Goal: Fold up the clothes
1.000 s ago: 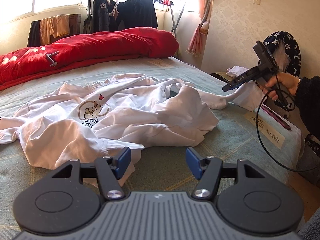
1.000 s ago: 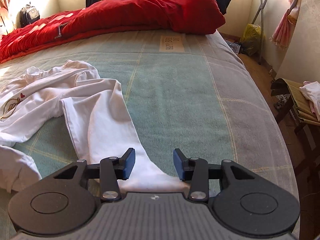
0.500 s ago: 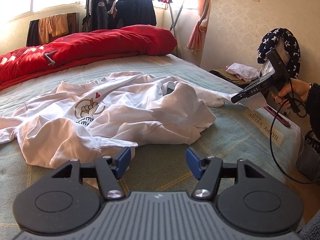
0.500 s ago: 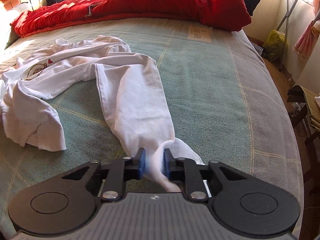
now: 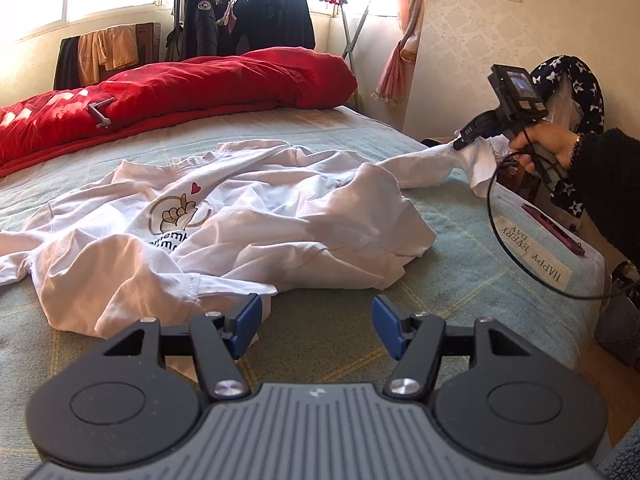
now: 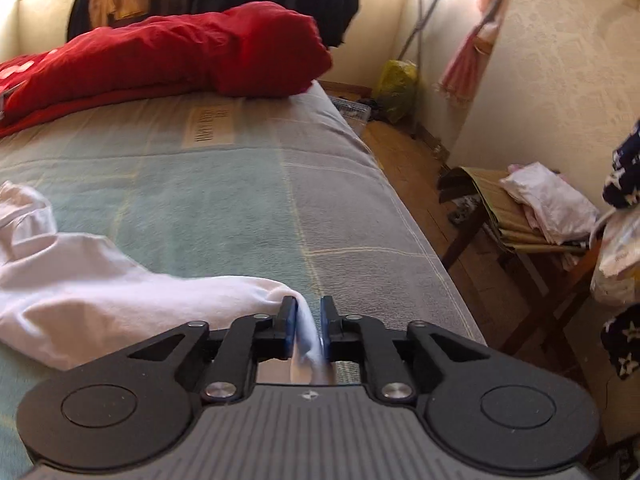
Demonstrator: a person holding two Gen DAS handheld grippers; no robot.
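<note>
White long-sleeved shirt (image 5: 248, 224) lies crumpled across the middle of a green bed (image 5: 460, 280), one sleeve (image 5: 424, 164) stretched toward the bed's right edge. The right gripper (image 6: 308, 330), held in a hand (image 5: 540, 148), is clamped on that sleeve's cuff. The left gripper (image 5: 316, 326) hovers at the near edge, fingers apart and empty, just beside the shirt's hem. Along the far edge lies a red quilt (image 5: 180, 92).

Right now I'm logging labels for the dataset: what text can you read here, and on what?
"HAPPY EVERY DAY": patch on the bed cover, seen upside down.
Print under the hand graphic on the white shirt: half hidden by a fold, unreadable.
Round jacket badge: too small.
Second bed-cover patch: blurred.
</note>
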